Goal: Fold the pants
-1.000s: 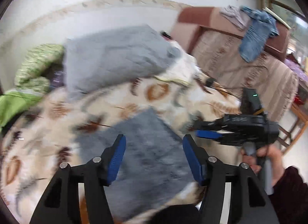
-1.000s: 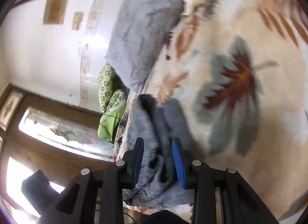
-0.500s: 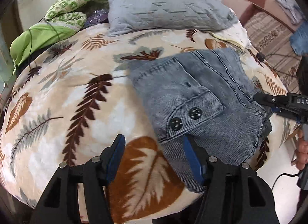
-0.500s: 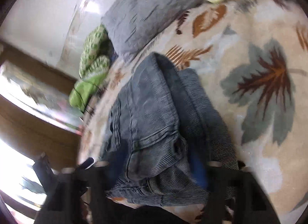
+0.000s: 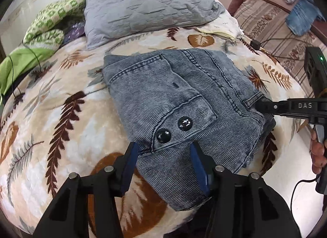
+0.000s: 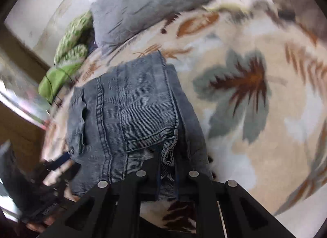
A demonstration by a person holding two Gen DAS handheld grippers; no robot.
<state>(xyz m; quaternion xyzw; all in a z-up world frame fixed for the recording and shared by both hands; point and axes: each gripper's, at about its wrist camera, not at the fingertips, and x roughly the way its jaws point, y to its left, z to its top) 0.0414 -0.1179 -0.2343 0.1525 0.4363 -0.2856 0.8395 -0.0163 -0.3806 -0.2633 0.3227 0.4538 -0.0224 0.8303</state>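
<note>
1. The pants (image 5: 179,103), grey-blue denim, are folded into a chunky bundle lying on the bed's leaf-print blanket (image 5: 61,115), a little way in front of the grey pillow (image 5: 147,10).
2. Left tongs (image 5: 163,164) are spread wide apart and gripping nothing, sitting right at the near edge of the pants, just below the flap with two dark snap buttons (image 5: 173,129).
3. Right tongs (image 6: 167,168) are clamped on a bunched hem at the pants' right edge; in the left view you can see them coming in from the side and touching the fabric there.
4. Beside the pillow there's a green patterned cloth (image 5: 47,27), and on its other side a cream cloth (image 5: 220,25).
5. Right view is pretty blurry.
</note>
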